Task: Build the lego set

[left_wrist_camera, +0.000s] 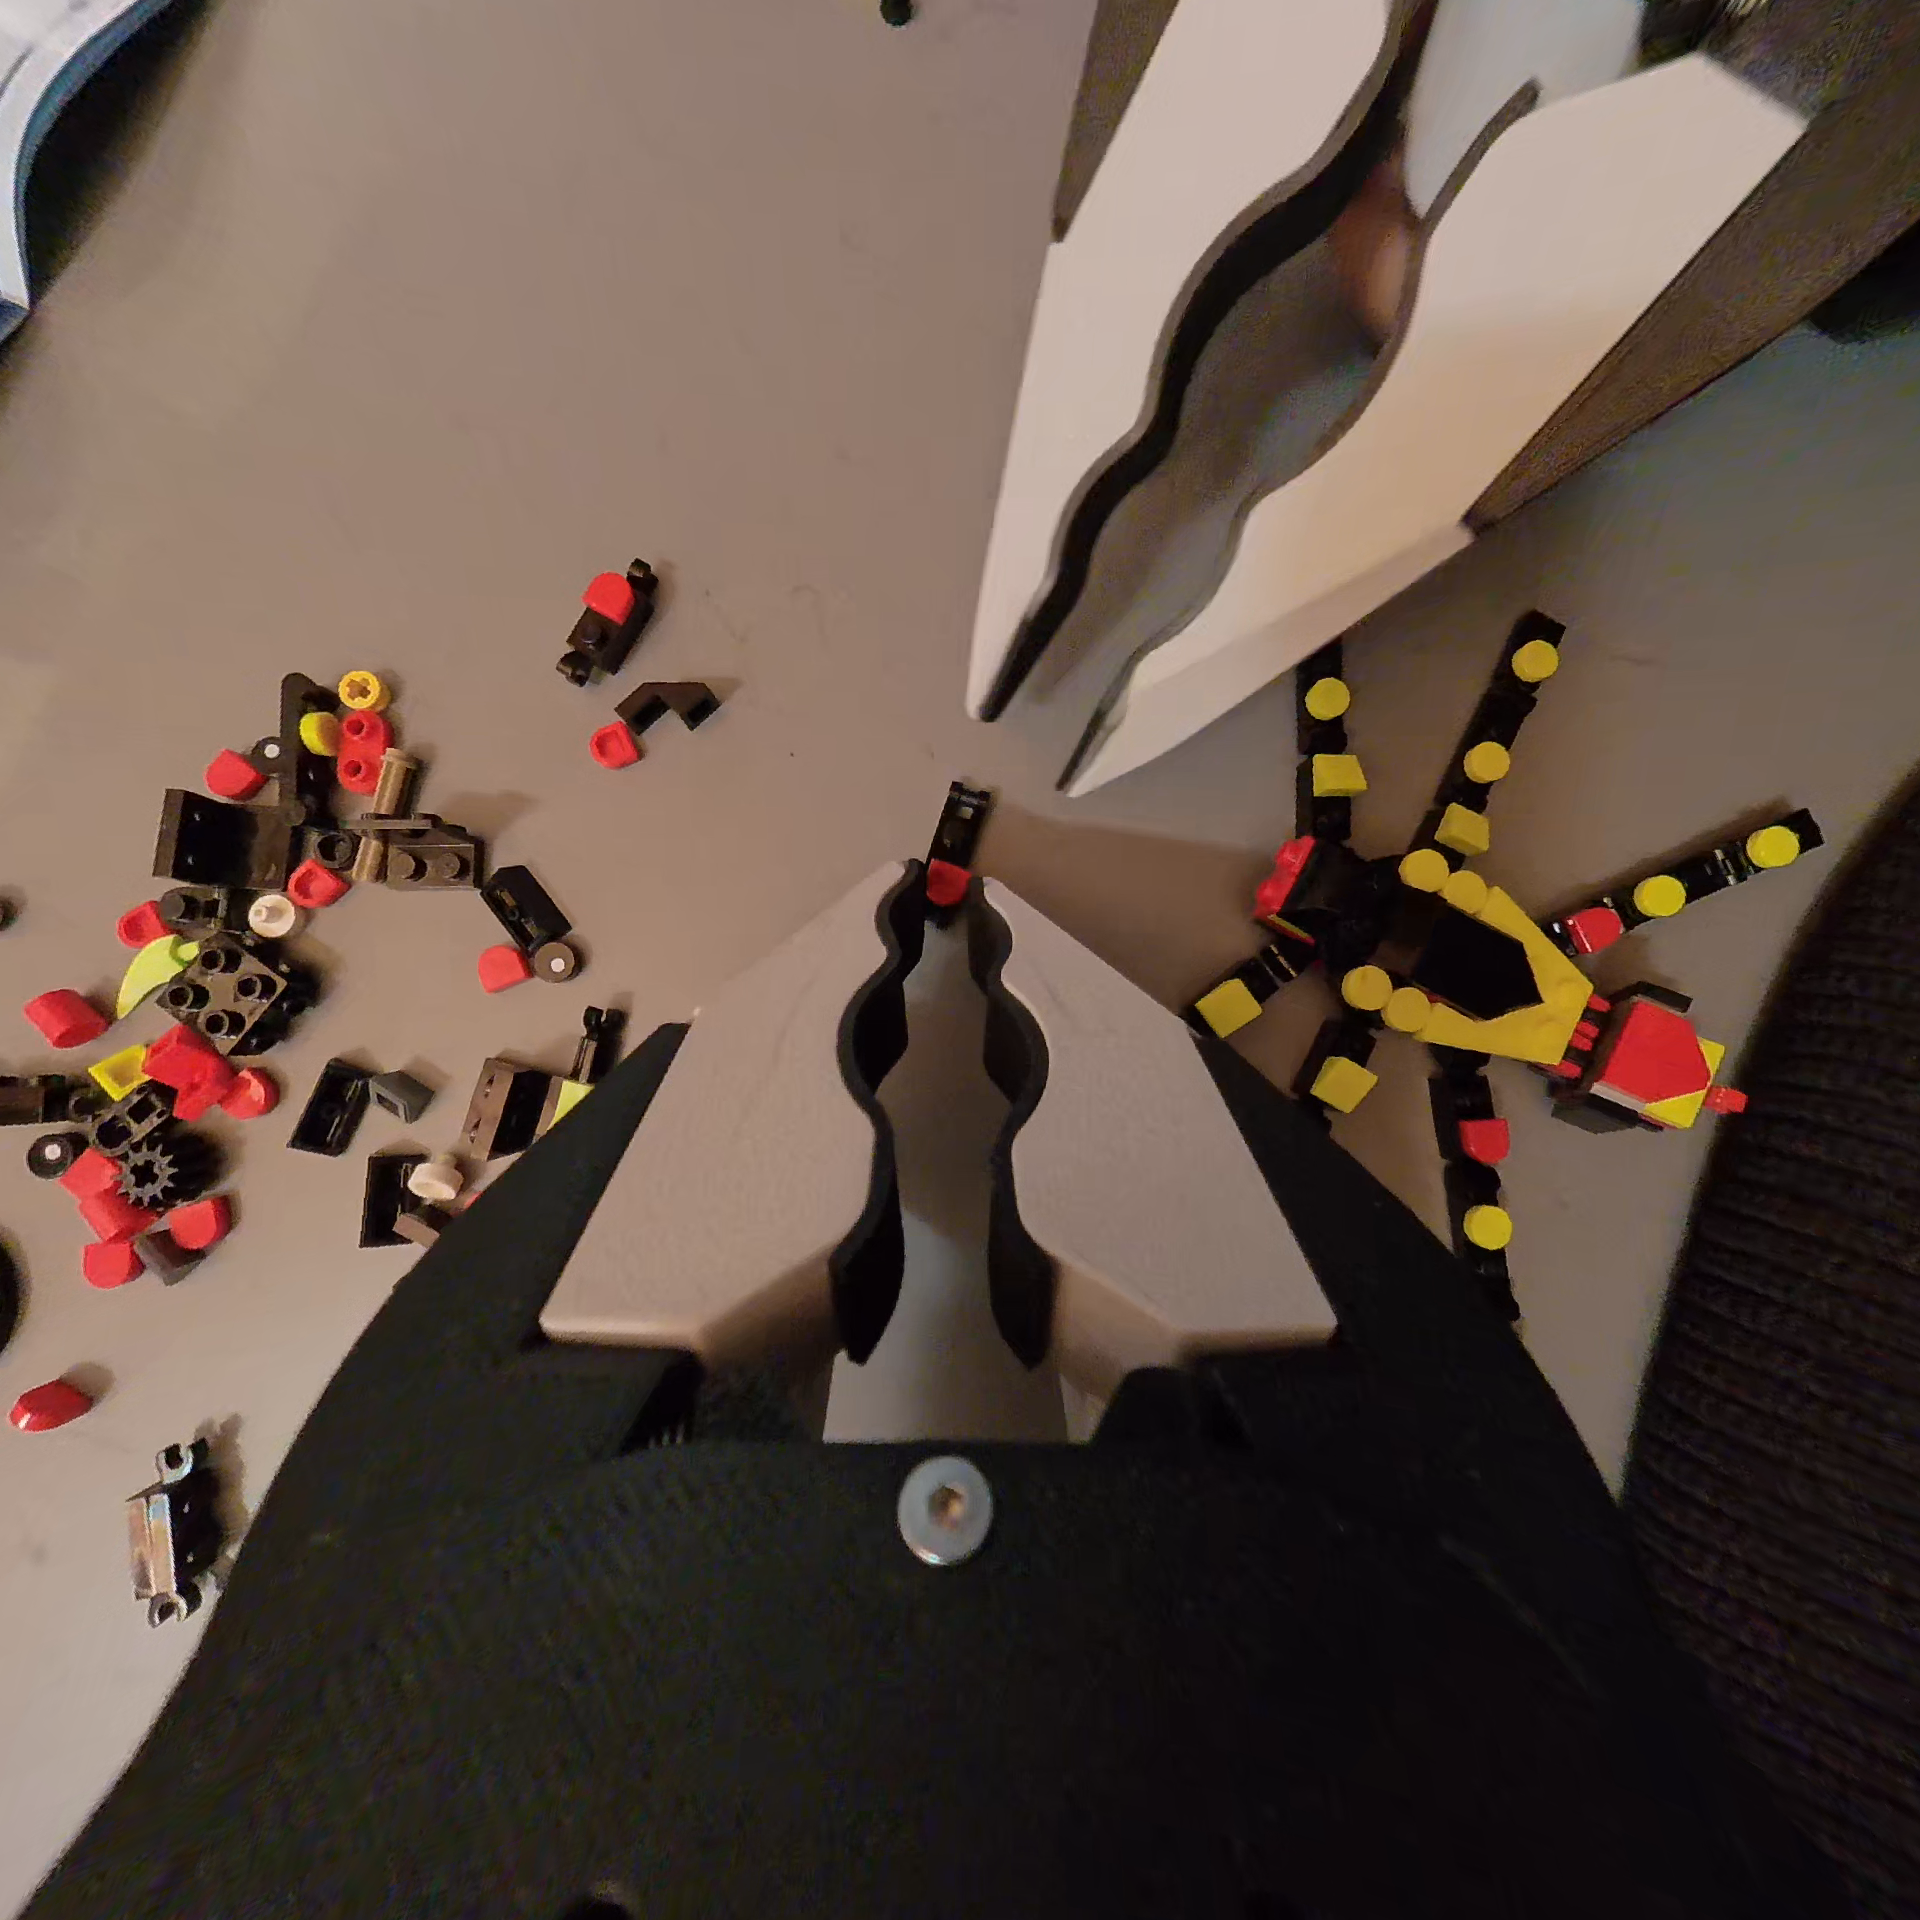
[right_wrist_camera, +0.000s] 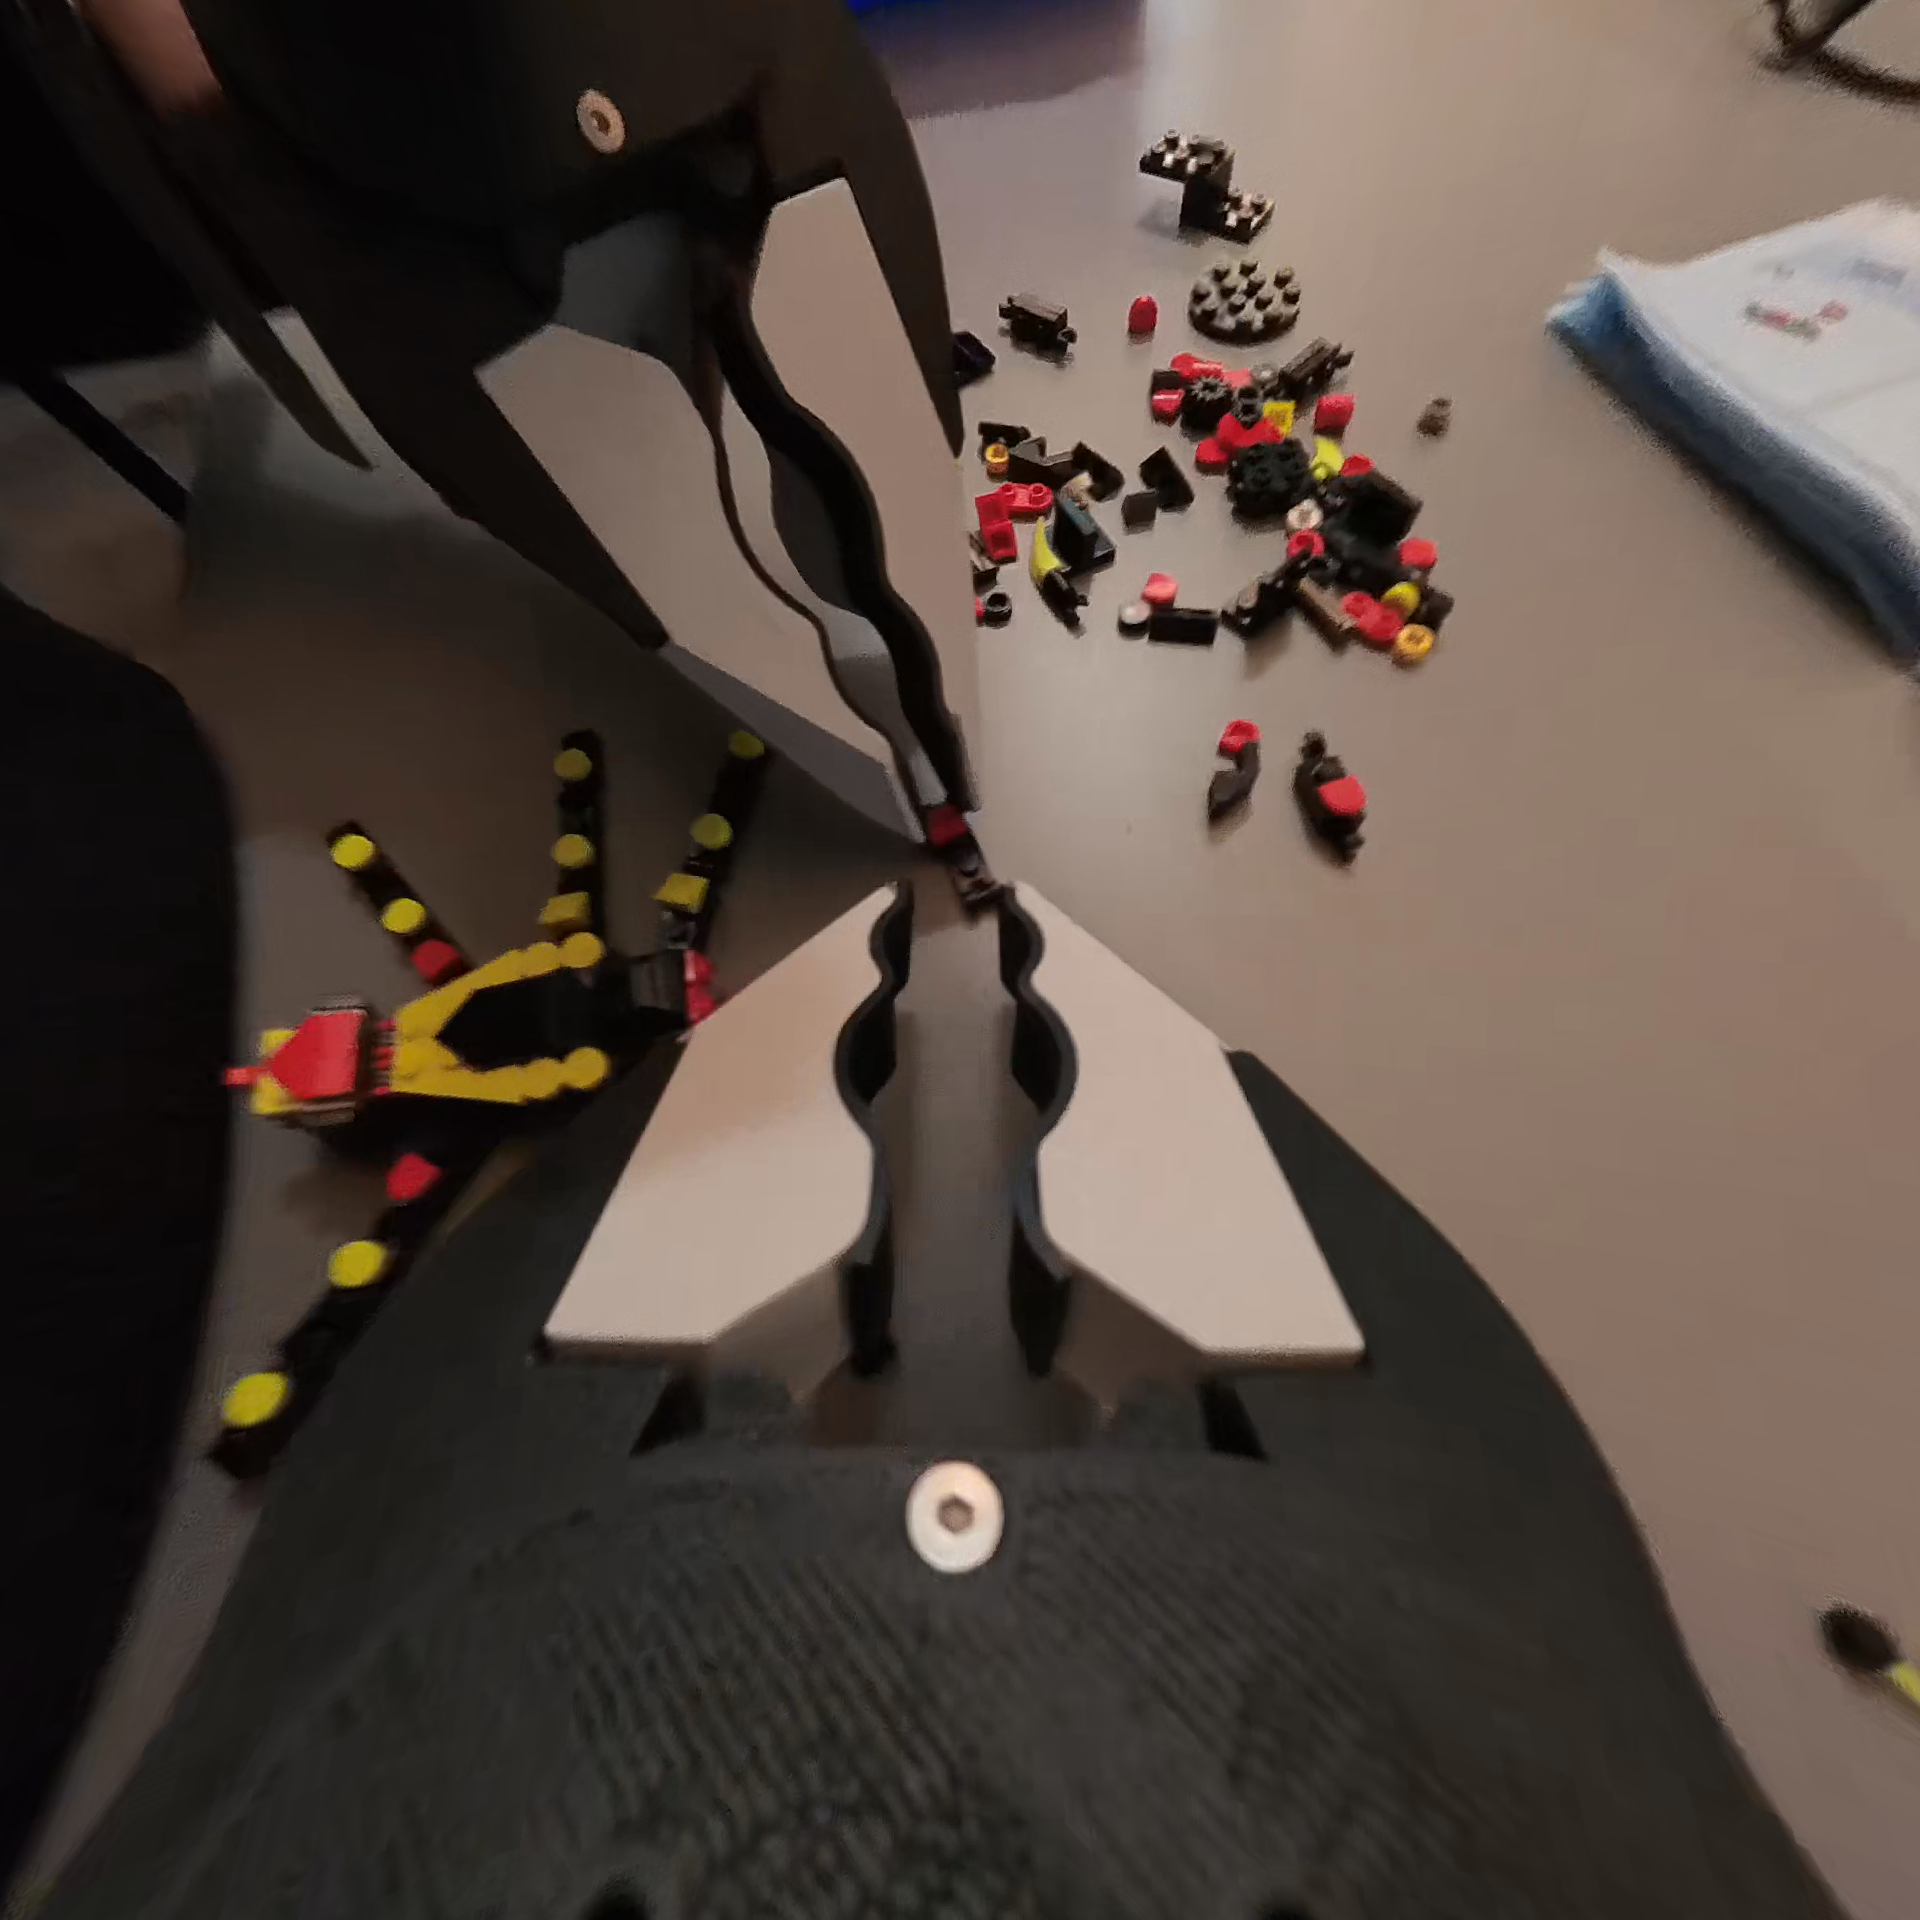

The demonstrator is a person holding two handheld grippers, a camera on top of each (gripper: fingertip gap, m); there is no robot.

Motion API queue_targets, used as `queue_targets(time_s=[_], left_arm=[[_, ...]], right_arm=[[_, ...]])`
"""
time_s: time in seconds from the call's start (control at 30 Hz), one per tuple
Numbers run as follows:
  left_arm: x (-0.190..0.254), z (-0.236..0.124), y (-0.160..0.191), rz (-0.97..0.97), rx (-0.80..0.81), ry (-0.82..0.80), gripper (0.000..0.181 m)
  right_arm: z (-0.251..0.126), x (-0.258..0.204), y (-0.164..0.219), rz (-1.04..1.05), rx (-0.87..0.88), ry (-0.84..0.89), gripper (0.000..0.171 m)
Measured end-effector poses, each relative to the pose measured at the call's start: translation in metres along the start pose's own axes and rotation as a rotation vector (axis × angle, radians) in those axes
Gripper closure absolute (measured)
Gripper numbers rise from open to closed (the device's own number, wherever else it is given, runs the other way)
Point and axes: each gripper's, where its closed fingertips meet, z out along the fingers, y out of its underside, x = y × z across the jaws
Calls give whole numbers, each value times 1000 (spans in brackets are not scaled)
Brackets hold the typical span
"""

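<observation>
— Sprawling on the grey table [left_wrist_camera: 520, 312] is the spider [left_wrist_camera: 1455, 956], biggest thing built so far: a black and yellow body, a red and yellow rear block, and black legs dotted with yellow studs fanning outward. In the left wrist view its long axis runs from the red head at upper left to the red tip at lower right.

— And the loose bricks?

— A pile [left_wrist_camera: 208, 987] of red, black and yellow ones lies well apart from the spider, on the far side of the left gripper [left_wrist_camera: 951, 894]. A booklet [right_wrist_camera: 1766, 416] sits beyond the pile.

— What are the grippers doing?

— The left gripper is clenched on a small leg piece [left_wrist_camera: 958, 842], a thin black strip with a red cap at the pinched end. The strip juts straight forward out of the fingertips, along the gripper's own line.

— And the right gripper [right_wrist_camera: 956, 896]?

— It faces the left one, tips nearly meeting, jaws a narrow gap apart. The strip's free end sits at that gap; whether it's gripped, I can't tell.
</observation>
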Motion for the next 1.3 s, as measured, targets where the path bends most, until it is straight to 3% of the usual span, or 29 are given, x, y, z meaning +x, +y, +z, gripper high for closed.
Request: queue_targets(time_s=[0.3,0.53,1.3], left_arm=[[-1,1,-1,-8,-2,2,176],[-3,1,-2,-22,-13,1,176],[0,1,2,8,-210,113,177]], right_arm=[[20,4,6,-184,-102,-25,156],[23,2,5,-172,-113,-88,165],[23,-2,6,-269,-123,-219,165]])
